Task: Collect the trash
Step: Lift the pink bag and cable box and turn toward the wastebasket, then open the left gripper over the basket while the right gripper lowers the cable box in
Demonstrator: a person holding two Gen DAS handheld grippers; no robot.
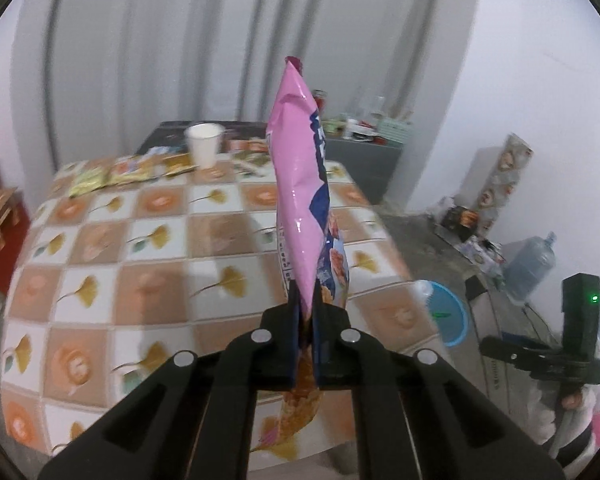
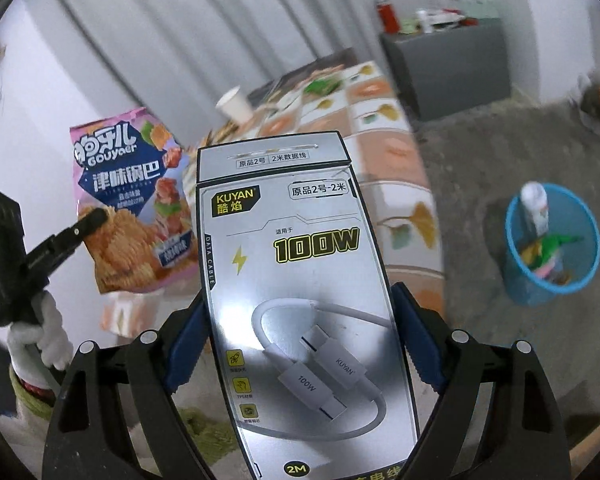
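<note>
My left gripper point(image 1: 307, 312) is shut on a pink snack bag point(image 1: 302, 184) and holds it upright, edge-on, above the near side of the table. The bag point(image 2: 130, 196) and the left gripper point(image 2: 96, 216) also show at the left of the right wrist view. My right gripper point(image 2: 300, 320) is shut on a silver data cable box point(image 2: 300, 280) marked 100W, held upright off the table's near right corner. A blue trash bin point(image 2: 550, 240) stands on the floor to the right with wrappers and a white bottle inside. It also shows in the left wrist view point(image 1: 450, 312).
The table point(image 1: 160, 248) has a checked leaf-pattern cloth. A white paper cup point(image 1: 203, 148) and several yellow-green wrappers point(image 1: 112, 172) lie at its far side. A grey cabinet point(image 2: 448, 64) with clutter stands behind. A water jug point(image 1: 534, 264) and boxes sit by the right wall.
</note>
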